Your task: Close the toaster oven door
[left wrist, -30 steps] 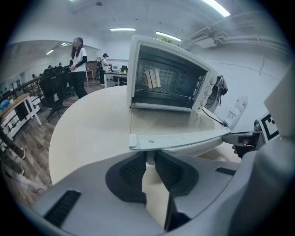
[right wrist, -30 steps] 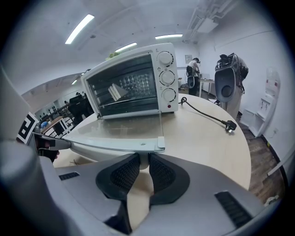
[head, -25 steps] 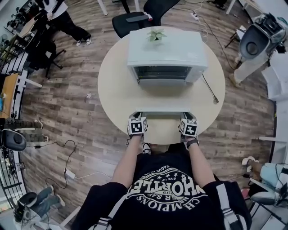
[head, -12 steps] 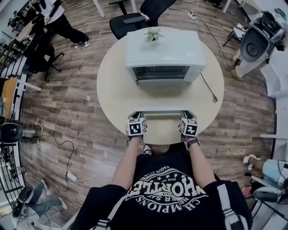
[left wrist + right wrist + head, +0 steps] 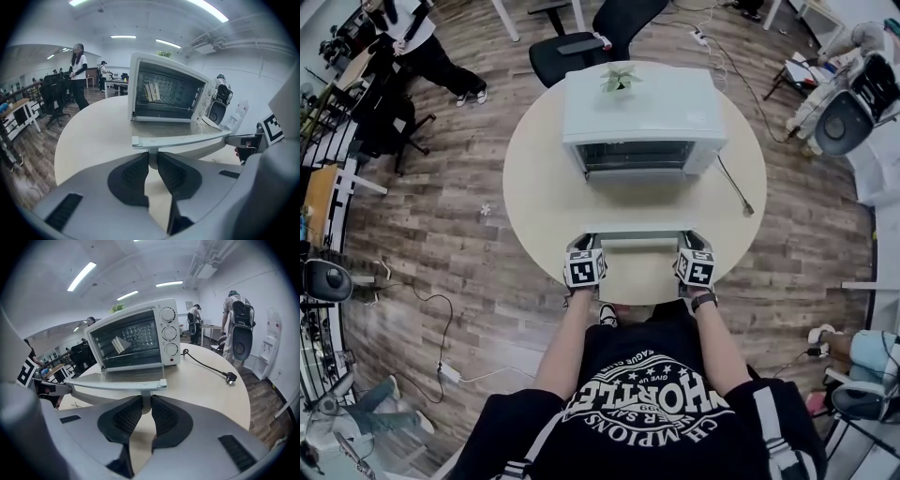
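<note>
Round pale tabletop fills my head view, with the white toaster oven toward its far side and a small potted plant on top. Its door is fully open, lying flat toward me. My left gripper pinches narrowly on the left post of the door handle. My right gripper clamps the right post likewise. A power cord lies on the table to the oven's right.

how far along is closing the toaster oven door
Done: the left gripper and right gripper are each clamped on a post of the door handle. In hand: only that grip; the door lies fully open, flat out from the toaster oven. Left: swinging the door up until it shuts.
</note>
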A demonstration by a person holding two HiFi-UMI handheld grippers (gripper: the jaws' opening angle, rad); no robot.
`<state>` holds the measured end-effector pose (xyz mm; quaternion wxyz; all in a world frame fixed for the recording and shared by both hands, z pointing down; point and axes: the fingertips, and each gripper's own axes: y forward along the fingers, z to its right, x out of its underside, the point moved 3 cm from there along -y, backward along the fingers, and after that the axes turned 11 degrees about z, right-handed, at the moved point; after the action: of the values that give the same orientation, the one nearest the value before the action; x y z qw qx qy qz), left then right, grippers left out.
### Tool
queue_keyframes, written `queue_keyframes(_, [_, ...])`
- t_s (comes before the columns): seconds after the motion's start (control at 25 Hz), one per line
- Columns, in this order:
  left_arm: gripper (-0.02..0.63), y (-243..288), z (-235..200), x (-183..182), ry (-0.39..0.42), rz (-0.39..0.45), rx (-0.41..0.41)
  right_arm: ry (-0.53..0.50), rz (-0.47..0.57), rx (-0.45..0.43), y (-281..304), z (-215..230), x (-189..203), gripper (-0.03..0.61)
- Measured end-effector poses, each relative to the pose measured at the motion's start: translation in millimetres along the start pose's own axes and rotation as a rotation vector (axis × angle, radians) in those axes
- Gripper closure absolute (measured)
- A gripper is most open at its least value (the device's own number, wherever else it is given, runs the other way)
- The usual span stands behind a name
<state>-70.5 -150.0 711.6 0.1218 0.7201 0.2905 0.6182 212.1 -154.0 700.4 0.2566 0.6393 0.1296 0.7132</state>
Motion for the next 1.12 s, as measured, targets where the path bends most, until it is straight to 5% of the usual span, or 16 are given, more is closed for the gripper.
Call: queue_keyframes(1.12, [0.535, -7.3, 3.6, -24.5, 0.016, 0.05, -0.002, 0.001, 0.033, -0.007, -6.2, -1.8, -25.5, 0.49])
